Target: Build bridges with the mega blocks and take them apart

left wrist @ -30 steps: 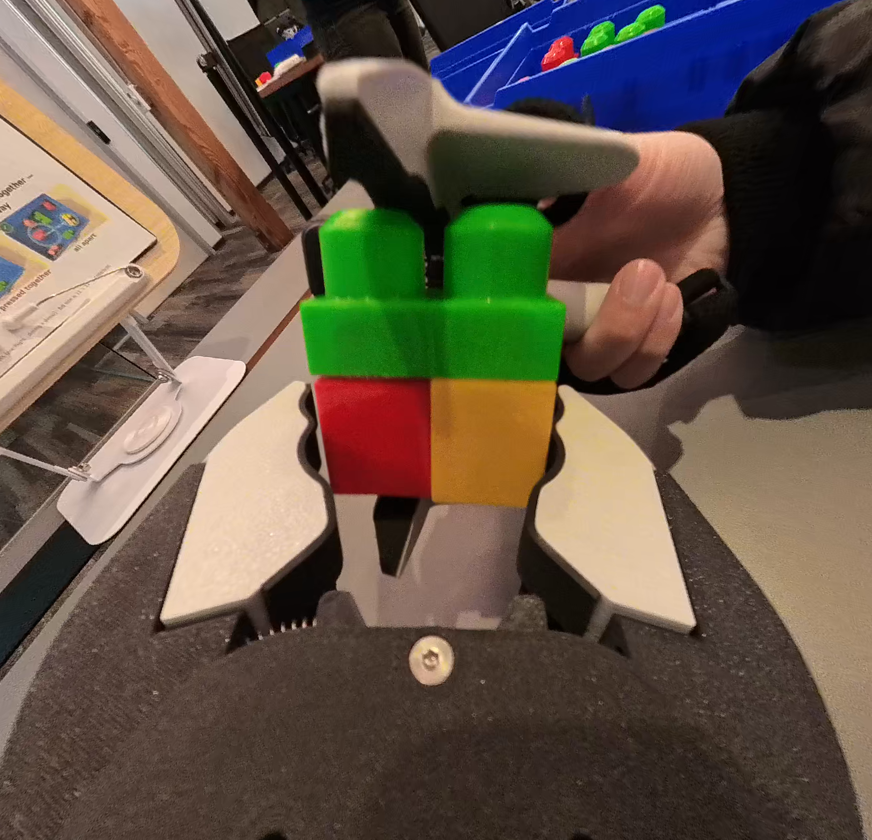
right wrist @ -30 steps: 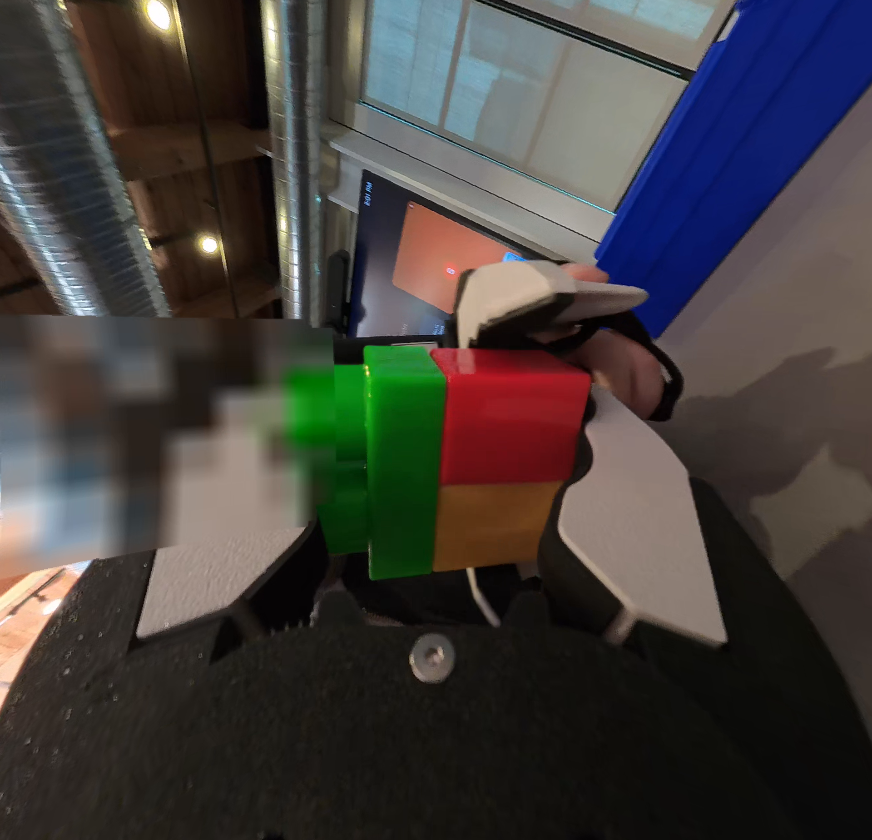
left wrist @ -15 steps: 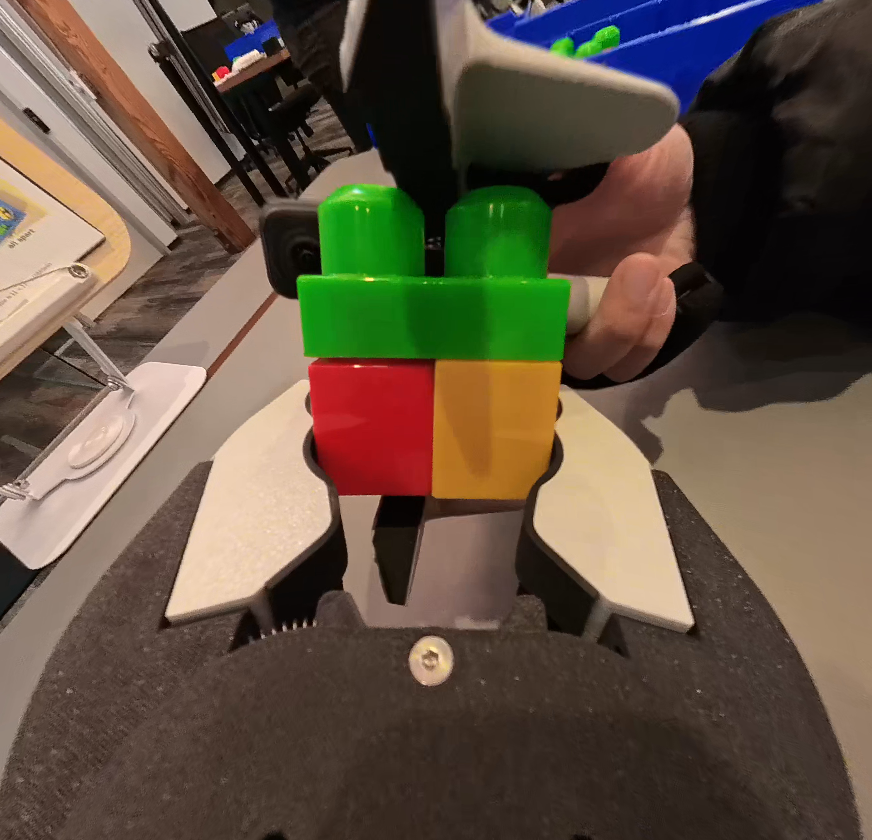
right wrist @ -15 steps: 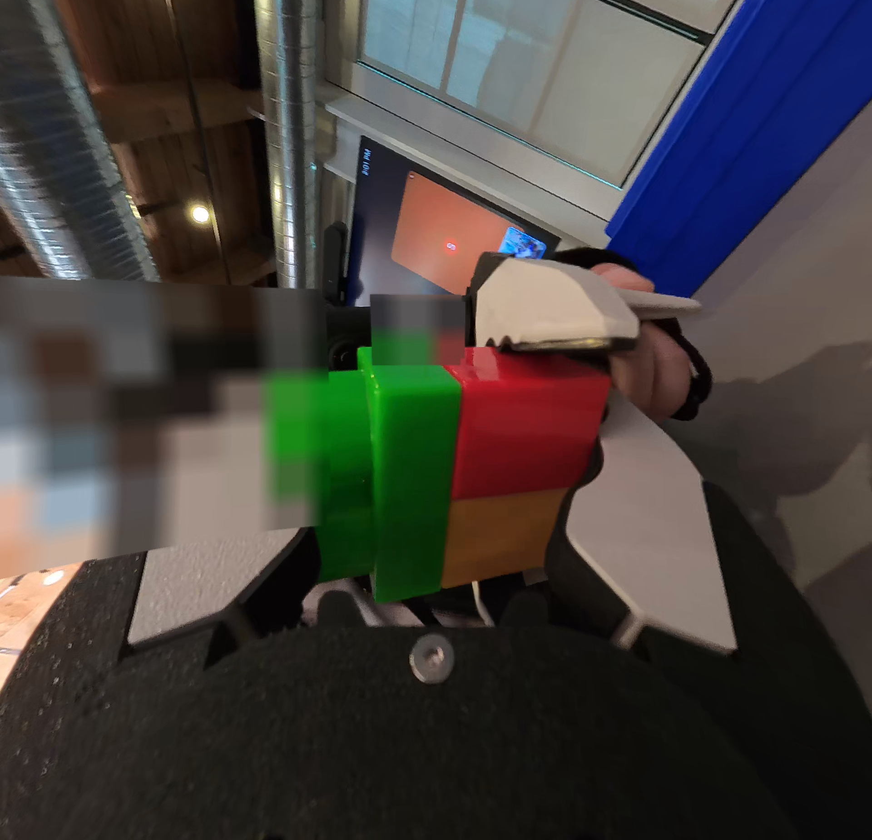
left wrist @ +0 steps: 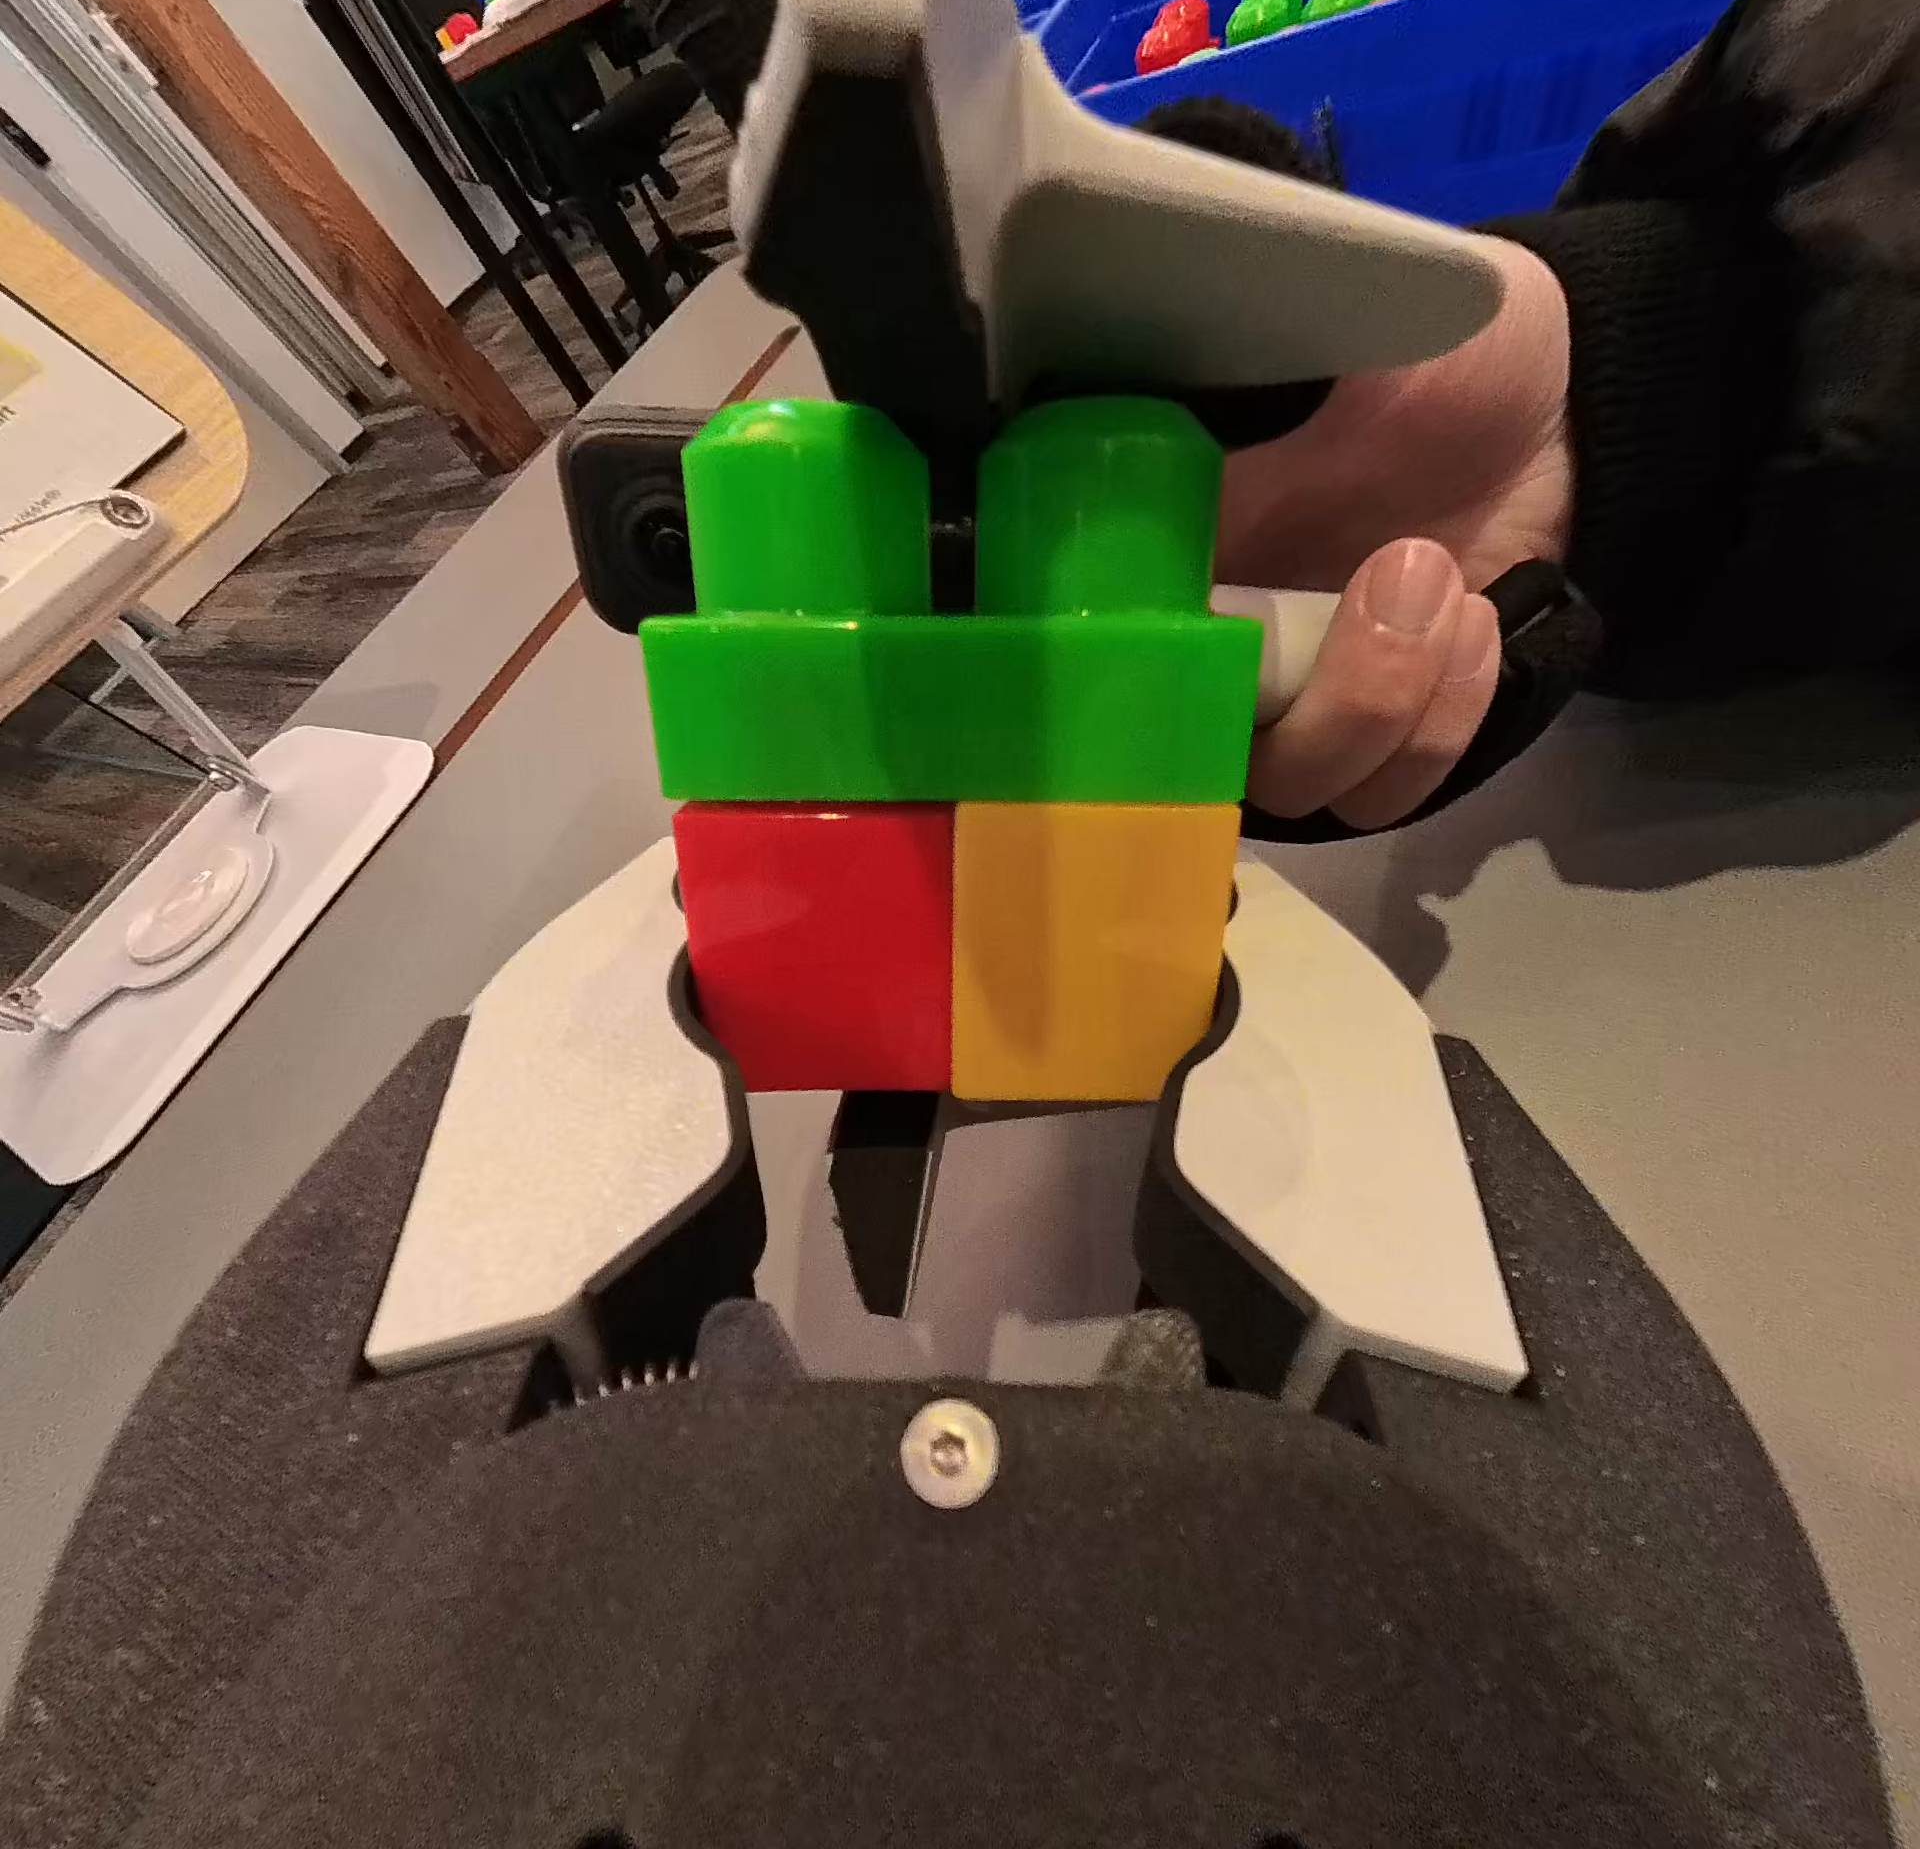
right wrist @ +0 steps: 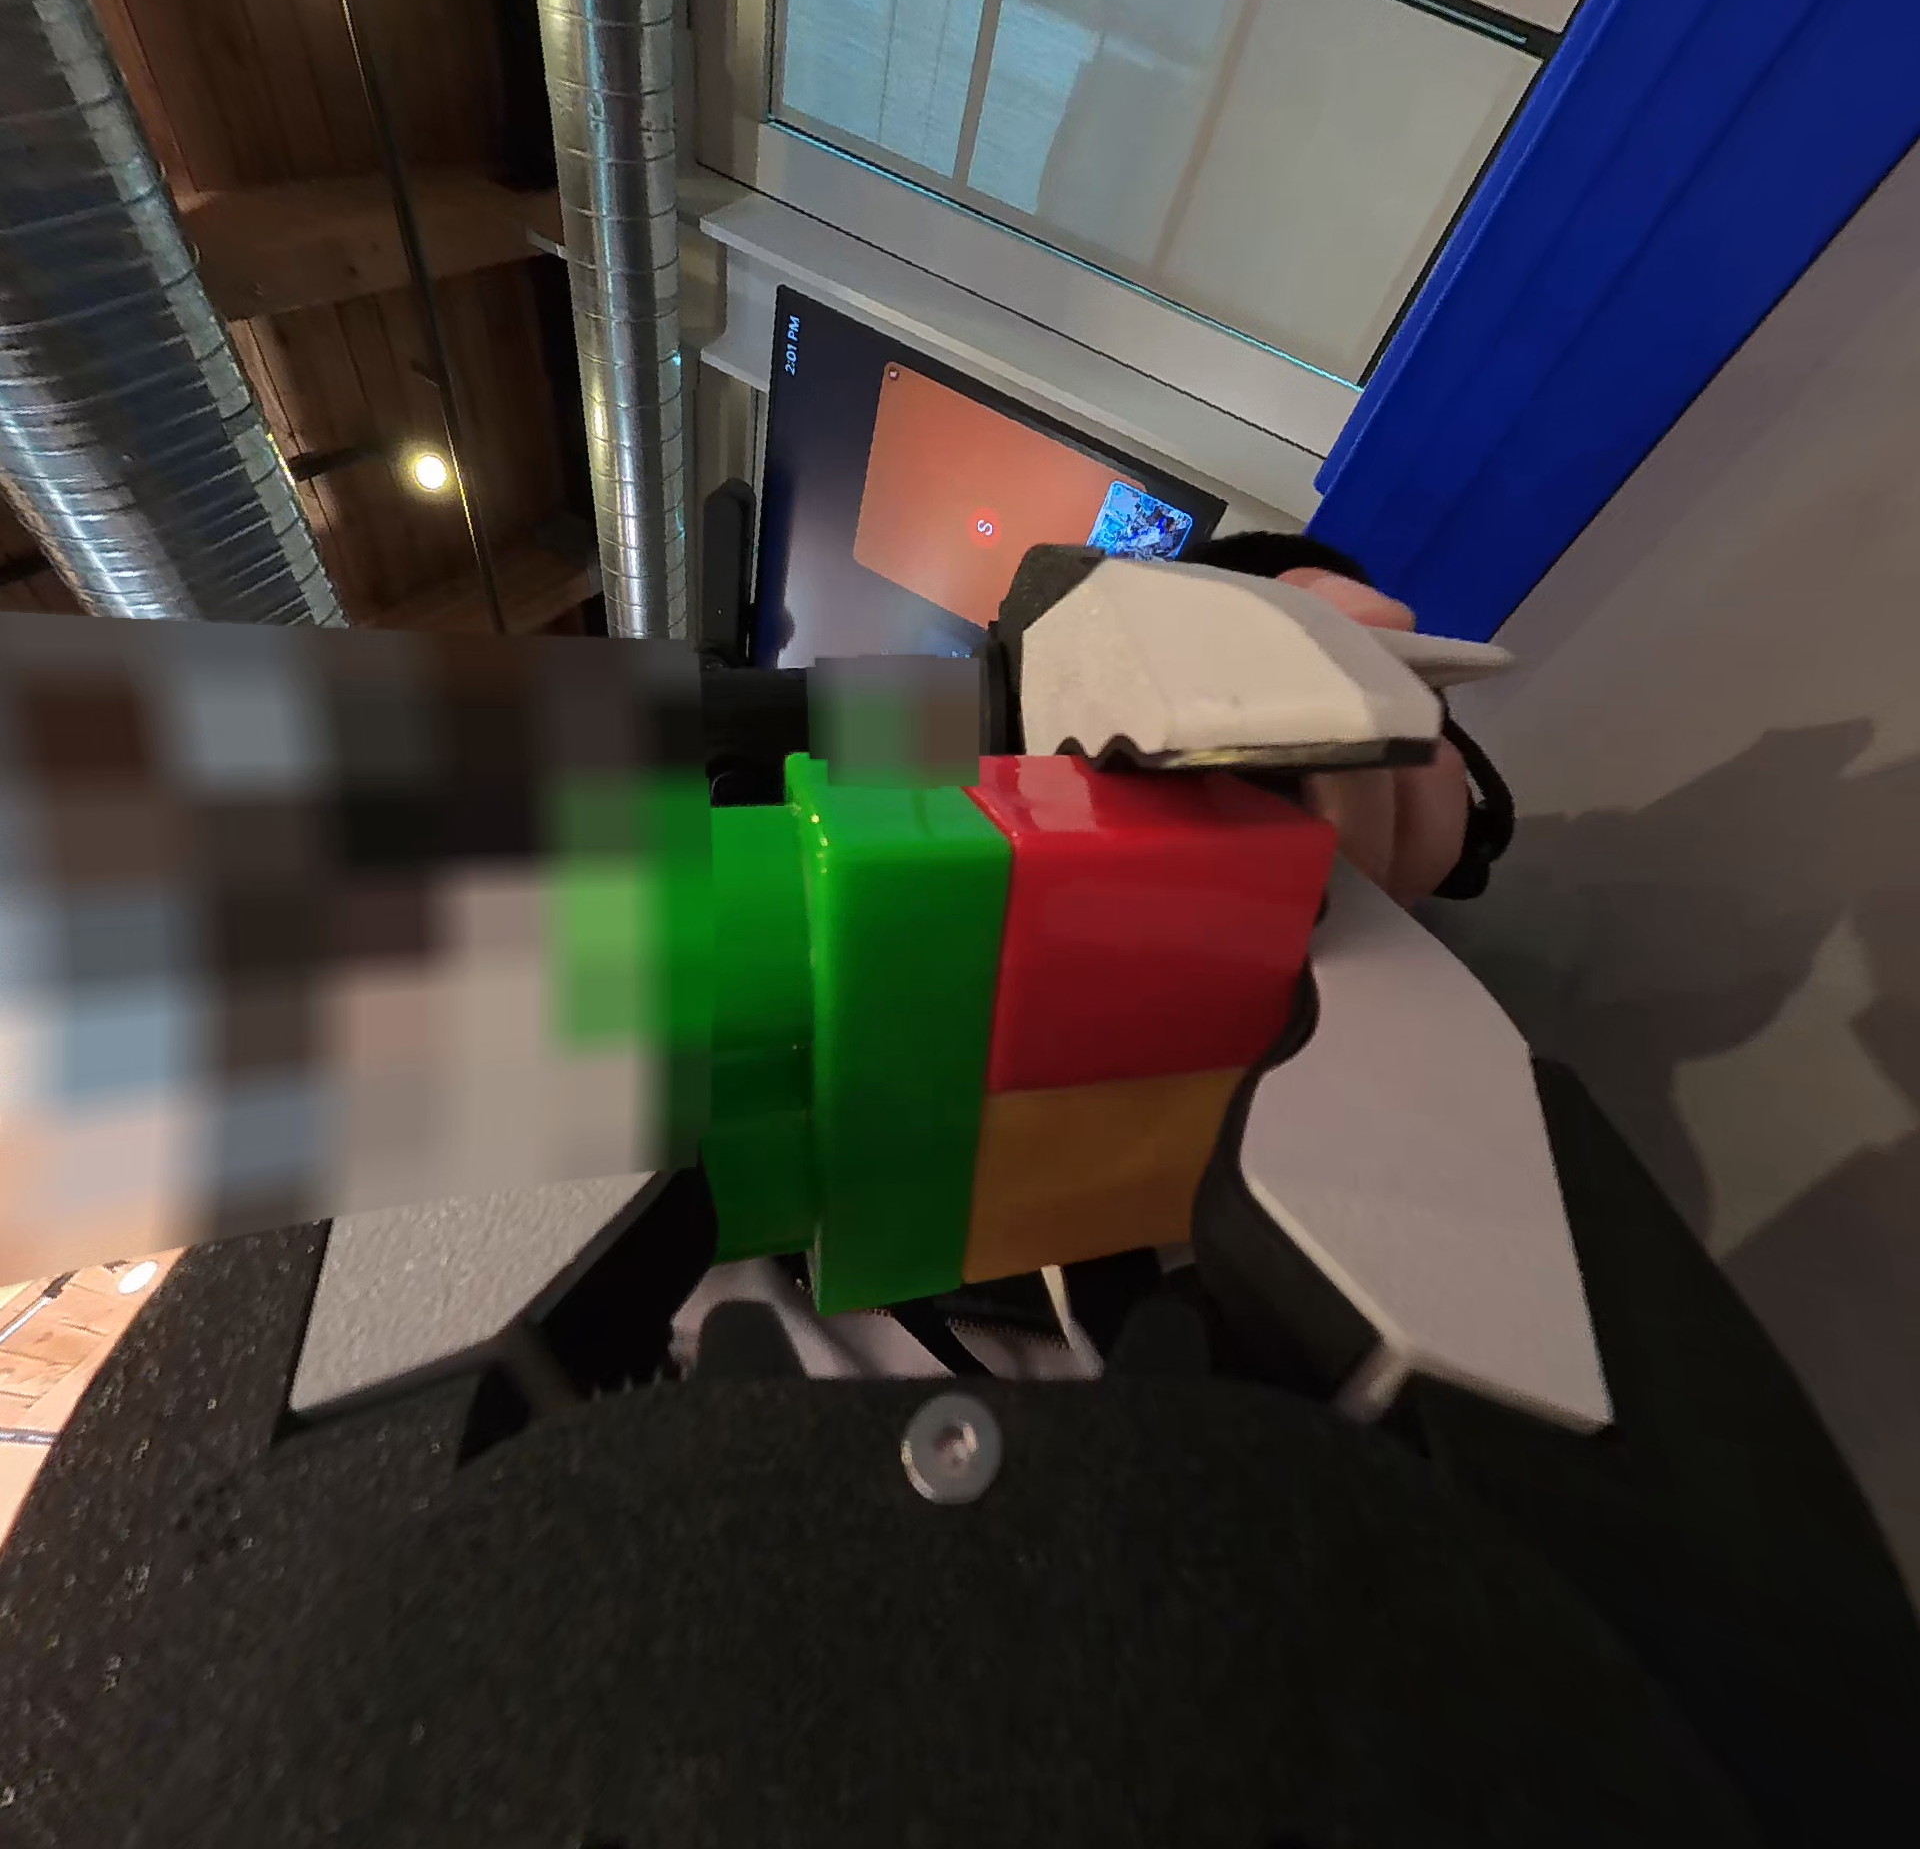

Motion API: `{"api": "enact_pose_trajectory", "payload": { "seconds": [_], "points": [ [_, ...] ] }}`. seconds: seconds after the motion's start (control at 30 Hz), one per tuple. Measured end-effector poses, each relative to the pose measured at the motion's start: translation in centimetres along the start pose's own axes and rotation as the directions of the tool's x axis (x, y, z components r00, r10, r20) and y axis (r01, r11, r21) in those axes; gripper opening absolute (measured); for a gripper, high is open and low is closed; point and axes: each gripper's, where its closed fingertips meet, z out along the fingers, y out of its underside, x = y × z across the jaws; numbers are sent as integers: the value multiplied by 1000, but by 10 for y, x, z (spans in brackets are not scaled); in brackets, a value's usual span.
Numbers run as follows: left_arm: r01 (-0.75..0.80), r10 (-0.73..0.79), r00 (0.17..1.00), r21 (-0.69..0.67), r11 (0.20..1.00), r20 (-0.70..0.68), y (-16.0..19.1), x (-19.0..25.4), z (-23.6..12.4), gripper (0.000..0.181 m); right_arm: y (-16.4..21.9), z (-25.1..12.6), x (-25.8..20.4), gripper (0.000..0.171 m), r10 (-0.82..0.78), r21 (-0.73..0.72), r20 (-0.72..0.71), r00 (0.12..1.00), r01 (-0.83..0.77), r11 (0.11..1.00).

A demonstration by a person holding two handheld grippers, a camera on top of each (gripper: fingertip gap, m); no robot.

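My left tongs (left wrist: 951,978) stay clamped on the red block (left wrist: 816,942) and yellow block (left wrist: 1086,942). My right tongs (right wrist: 1039,1061) have slid closer over the green block (left wrist: 951,703) at 12 o'clock, squeezing the stack's ends. Time to pull.

Grey surface (left wrist: 1662,1051), matte, w/ brown edge strip along its left side. On it: white flat base plate (left wrist: 208,926) of a sign stand at left edge; blue bins (left wrist: 1455,85) at far end w/ red & green blocks inside.
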Motion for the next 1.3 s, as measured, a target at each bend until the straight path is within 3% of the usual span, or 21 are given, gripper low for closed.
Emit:
{"api": "enact_pose_trajectory", "payload": {
  "seconds": [0.33, 0.47, 0.7, 0.8, 0.97, 1.3],
  "points": [
    [20, -20, 1000, 94, 995, -7, -12, -1, -2, 90, -6, -3, -6, 115, -23, 38, -5, 1000, 23, 999],
    [2, -1, 1000, 166, 986, -6, -23, 0, -9, 90, -14, -10, -20, 103, -2, 97, 97, 995, -8, 995],
    [-2, -1, 1000, 232, 973, 12, -30, -4, -15, 90, -15, -9, -32, 104, -8, 110, 193, 981, -13, 994],
    [-23, 15, 999, 203, 979, 41, -24, -6, -11, 90, -9, -1, -27, 114, 13, 87, 175, 985, -29, 996],
    [-30, 25, 999, 200, 979, 27, -24, -3, -10, 90, -3, 2, -24, 99, 3, 50, 142, 990, -10, 999],
    [-77, 75, 997, 130, 989, 17, -14, 5, -1, 90, -9, -4, -18, 109, 2, 93, 90, 996, -11, 996]
  ]
}}
